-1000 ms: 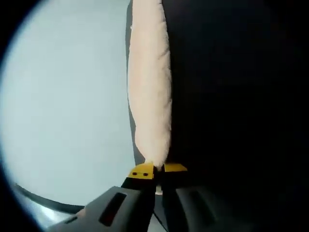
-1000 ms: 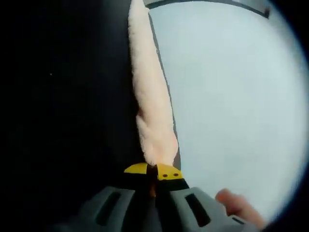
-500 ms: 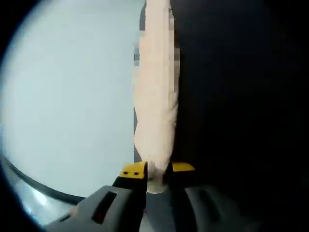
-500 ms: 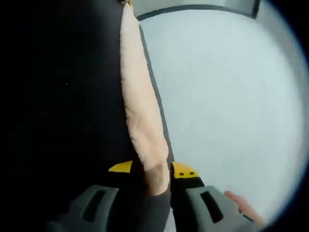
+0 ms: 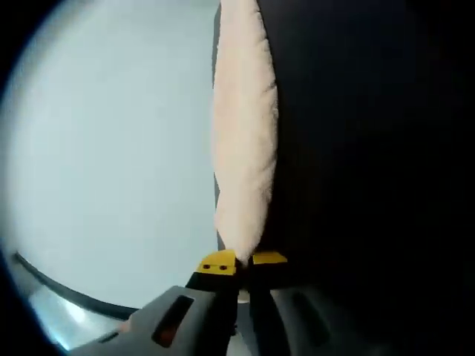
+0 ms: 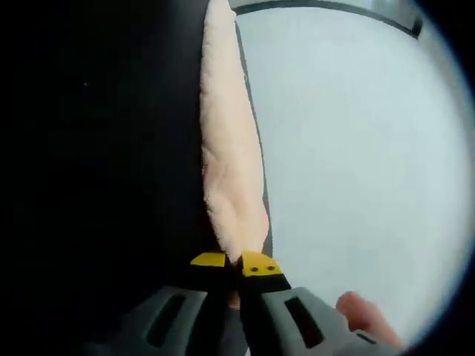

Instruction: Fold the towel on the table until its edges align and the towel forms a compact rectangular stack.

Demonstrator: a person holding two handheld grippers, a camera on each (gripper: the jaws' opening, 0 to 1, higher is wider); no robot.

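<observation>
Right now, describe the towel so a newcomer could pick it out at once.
Start from the pale table surface and follow its edge to where it meets the black area. The towel runs along that border as a long, fuzzy, cream-peach strip. Its near end is pinched in the yellow-tipped left tongs; it is the one soft, warm-coloured thing among flat pale and black.

right gripper (image 6: 236,261): yellow-tipped fingers (image 6: 259,264) closed on end of towel (image 6: 231,159) | towel: peach, bunched narrow, stretching away from fingers | tabletop (image 6: 349,148): pale, right of towel | hand (image 6: 364,317): beside gripper, right of towel
</observation>
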